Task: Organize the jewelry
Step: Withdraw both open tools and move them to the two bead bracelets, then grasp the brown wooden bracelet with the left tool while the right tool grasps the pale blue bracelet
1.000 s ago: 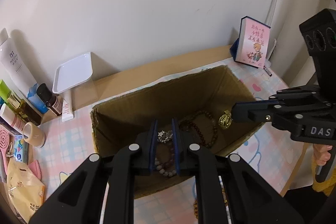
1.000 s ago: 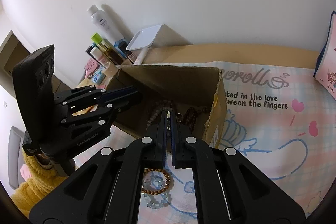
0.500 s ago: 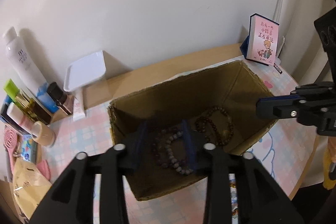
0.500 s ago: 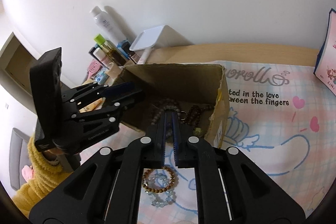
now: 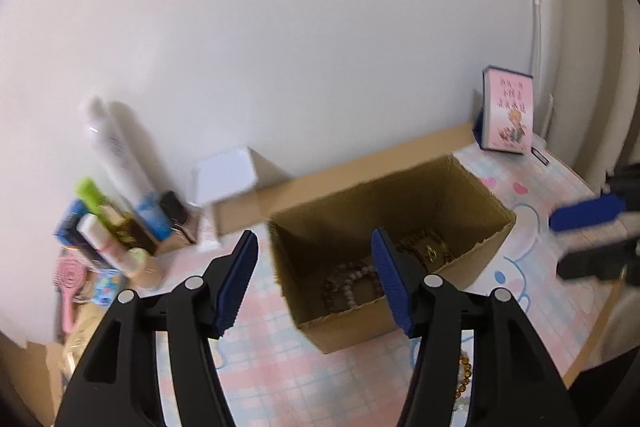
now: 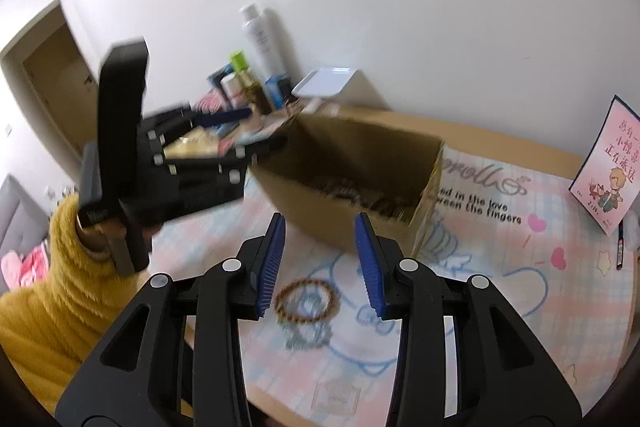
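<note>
An open cardboard box (image 5: 472, 187) (image 6: 424, 195) stands on the pastel mat and holds several bead bracelets (image 5: 352, 283) and a gold pendant (image 5: 430, 251). My left gripper (image 5: 316, 283) is open and empty, above the box's near left corner. My right gripper (image 6: 320, 263) is open and empty, above a brown bead bracelet (image 6: 308, 301) and a pale bead piece (image 6: 308, 337) lying on the mat in front of the box. The left gripper also shows at the left of the right wrist view (image 6: 224, 131), blurred.
Bottles and tubes (image 5: 116, 211) crowd the left by the wall, with a white tray (image 5: 224, 177) leaning behind the box. A pink card (image 5: 508, 115) (image 6: 604, 167) stands at the back right. A pink hairbrush (image 5: 68, 283) lies far left.
Both grippers have opened and pulled back from the box. The left let its bead bracelet fall into the box, and the right let the gold pendant go there.
</note>
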`<state>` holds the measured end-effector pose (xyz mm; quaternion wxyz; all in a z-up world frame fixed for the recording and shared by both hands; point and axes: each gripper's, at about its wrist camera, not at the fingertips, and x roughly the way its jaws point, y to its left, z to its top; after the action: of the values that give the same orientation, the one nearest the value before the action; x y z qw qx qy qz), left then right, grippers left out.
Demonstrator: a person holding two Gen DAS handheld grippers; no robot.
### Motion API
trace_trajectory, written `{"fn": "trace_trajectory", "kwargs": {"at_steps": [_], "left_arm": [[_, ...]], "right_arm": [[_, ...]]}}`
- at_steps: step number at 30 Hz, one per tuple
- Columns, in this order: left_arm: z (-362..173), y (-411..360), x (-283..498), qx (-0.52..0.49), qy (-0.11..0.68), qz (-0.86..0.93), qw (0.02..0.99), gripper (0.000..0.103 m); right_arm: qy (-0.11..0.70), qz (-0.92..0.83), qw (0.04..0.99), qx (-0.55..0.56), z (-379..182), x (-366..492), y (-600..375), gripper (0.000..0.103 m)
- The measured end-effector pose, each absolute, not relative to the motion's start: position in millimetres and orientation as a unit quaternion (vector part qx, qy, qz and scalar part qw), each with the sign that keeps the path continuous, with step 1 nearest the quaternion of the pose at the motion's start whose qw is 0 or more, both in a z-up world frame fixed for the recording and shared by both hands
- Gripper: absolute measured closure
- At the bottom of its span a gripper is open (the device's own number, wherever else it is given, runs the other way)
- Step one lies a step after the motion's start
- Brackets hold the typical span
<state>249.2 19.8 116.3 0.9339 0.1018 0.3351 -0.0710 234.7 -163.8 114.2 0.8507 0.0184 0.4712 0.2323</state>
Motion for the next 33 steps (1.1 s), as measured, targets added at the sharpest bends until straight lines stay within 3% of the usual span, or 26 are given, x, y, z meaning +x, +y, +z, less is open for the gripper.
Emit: {"fn": "trace_trajectory", "kwargs": {"at_steps": [11,31,33], "left_arm": [[120,0,188,0.125,0.296,-0.086,0.943,0.044],[20,7,193,0.071,0.426,-0.173,0.885,0.044],[15,6,198,0.066,0.436,-0.173,0.881,0.049]], "right_arm": [[0.51,0.25,0.823,-0.005,73,205,-157,0.068],[0.573,0.242,0.783,-0.035,-5,195,-141,0.07],[0.578,0.242,0.779,-0.037,-12,196,-138,0.071]]}}
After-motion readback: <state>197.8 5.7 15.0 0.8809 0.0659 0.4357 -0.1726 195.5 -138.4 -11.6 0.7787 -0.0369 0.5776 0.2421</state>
